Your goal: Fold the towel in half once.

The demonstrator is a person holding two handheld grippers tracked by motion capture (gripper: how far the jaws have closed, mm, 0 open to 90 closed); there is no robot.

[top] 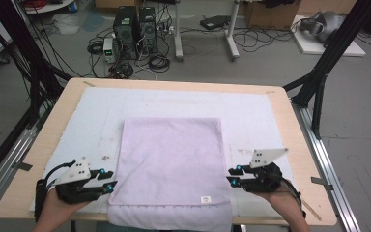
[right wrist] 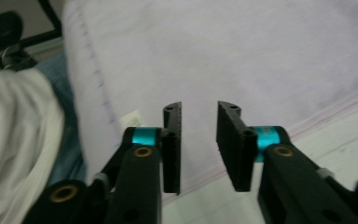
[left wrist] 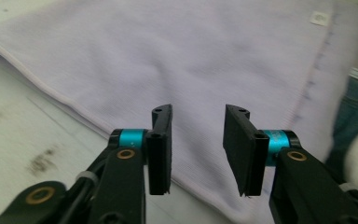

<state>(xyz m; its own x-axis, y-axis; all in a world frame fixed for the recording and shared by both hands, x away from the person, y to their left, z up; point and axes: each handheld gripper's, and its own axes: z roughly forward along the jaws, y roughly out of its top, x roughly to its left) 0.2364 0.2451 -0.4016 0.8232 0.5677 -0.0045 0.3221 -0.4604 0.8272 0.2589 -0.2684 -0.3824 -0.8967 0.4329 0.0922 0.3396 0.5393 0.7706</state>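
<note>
Bench (top: 290, 121): pale wooden top with rounded corners, covered by a white, faintly stained mat (top: 96, 116). Room: grey floor, black computer towers (top: 135, 31), loose cables. Lilac folded terry towel (top: 171, 164): lay flat mid-mat, near hem overhanging your edge, small label by its corner. Your left claw (top: 111, 185) and right claw (top: 232, 175): flanked the towel's side edges, jaws parted, holding nothing.

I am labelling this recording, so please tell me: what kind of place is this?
Probably a lab or workshop set up for recording. Computer towers and loose cables sit on the bare floor, and a black frame stands beside the table.
</note>
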